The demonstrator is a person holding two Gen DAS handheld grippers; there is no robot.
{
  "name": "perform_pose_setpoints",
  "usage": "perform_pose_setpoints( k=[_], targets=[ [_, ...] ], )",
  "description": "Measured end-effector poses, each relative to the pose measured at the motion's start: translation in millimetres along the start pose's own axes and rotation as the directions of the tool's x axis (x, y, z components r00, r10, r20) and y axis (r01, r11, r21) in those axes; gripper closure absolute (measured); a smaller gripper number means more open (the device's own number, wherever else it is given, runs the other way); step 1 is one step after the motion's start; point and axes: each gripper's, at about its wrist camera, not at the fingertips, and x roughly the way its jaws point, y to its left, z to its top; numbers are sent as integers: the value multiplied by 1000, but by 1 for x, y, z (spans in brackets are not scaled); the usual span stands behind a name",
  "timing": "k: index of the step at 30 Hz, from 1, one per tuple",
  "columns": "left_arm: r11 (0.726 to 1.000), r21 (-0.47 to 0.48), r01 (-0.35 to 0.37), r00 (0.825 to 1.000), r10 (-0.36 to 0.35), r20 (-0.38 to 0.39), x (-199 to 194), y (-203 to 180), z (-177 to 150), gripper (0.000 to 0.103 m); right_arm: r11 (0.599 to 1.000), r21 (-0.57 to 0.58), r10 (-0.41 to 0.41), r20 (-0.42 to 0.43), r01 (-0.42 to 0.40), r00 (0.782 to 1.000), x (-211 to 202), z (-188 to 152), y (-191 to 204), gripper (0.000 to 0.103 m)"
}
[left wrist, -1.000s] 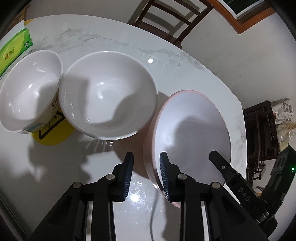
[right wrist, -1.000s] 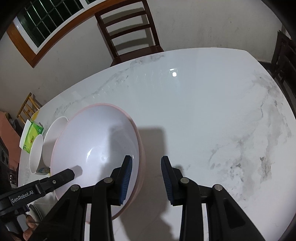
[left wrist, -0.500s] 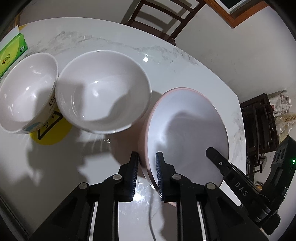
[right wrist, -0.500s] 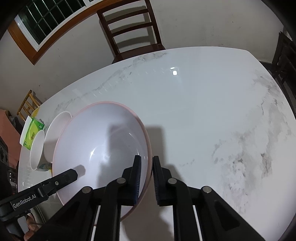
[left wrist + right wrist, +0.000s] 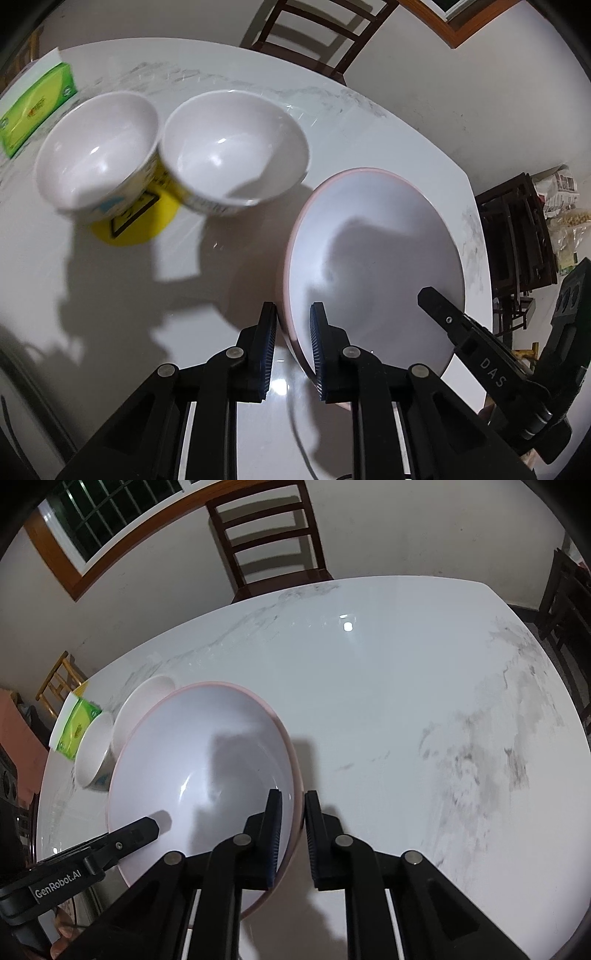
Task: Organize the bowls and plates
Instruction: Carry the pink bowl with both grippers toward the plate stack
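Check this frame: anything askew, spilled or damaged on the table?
Nothing spilled or broken. The pink bowl sits tilted, pinched at opposite rims by the left hand-held gripper and right hand-held gripper. One white bowl leans on a yellow disc, touching the second white bowl.

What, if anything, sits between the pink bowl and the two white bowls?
Nothing visible. Both grippers, left and right, are clamped on the pink bowl, and only bare table lies between it and the white bowls.
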Motion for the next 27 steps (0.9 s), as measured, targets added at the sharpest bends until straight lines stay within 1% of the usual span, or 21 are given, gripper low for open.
perform_pose_setpoints(
  k=[4,13,18,24,27],
  targets=[
    [1000,-11,-7,1000,7,-11,-12,11,-17,88,1000,-12,8,-7,-8,1000,-9,-19,11,90],
    [999,-7,-35,999,35,6,-48,34,-55,88,999,-27,35,-12,-36,999,-33,-66,40,90],
    [999,-28,-31,999,31,-8,-59,51,-76,88,998,-28,49,-19,-50,999,-44,-95,54,90],
    [998,-28,-51,999,51,16,-75,66,-94,88,997,-39,68,-38,-70,997,-50,-126,70,90],
    [998,-30,-59,998,60,28,-83,76,-105,88,996,-45,79,-48,-81,996,-52,-137,77,90]
  ],
)
